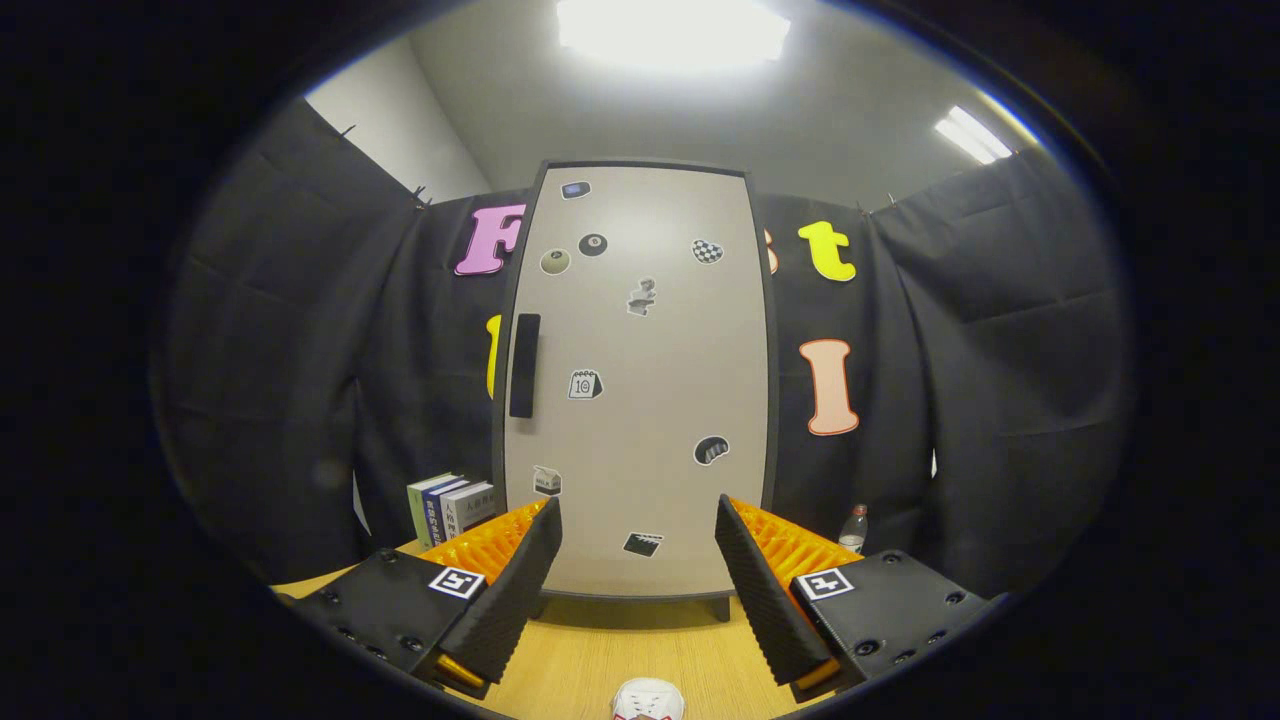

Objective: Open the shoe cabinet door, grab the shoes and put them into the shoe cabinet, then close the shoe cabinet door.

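Faced shut cabinet door (640, 380), upright handle (524, 365) up and left of open, empty tongs (637, 580); shoe (648, 700) below.

Beige cabinet door (640, 380) — black handle (524, 365).

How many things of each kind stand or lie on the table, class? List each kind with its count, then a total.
Shoe cabinet, door shut, beyond the open gripper: 1
Books, left of cabinet: 3
Bottle, right of cabinet: 1
Shoe, between the fingers: 1
Total: 6
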`<move>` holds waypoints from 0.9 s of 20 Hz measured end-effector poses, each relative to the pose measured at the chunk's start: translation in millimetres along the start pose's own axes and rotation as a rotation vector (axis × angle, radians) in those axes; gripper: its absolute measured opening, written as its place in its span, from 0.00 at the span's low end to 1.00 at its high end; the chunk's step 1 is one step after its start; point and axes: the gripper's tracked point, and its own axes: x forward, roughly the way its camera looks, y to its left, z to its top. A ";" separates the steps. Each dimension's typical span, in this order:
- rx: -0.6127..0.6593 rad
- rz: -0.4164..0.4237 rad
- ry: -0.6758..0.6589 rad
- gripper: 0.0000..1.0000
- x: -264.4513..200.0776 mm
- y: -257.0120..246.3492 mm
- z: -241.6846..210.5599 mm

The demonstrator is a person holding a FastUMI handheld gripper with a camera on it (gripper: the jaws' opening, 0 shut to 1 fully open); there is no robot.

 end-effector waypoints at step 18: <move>0.049 0.148 -0.038 0.97 191.5 106.1 87.7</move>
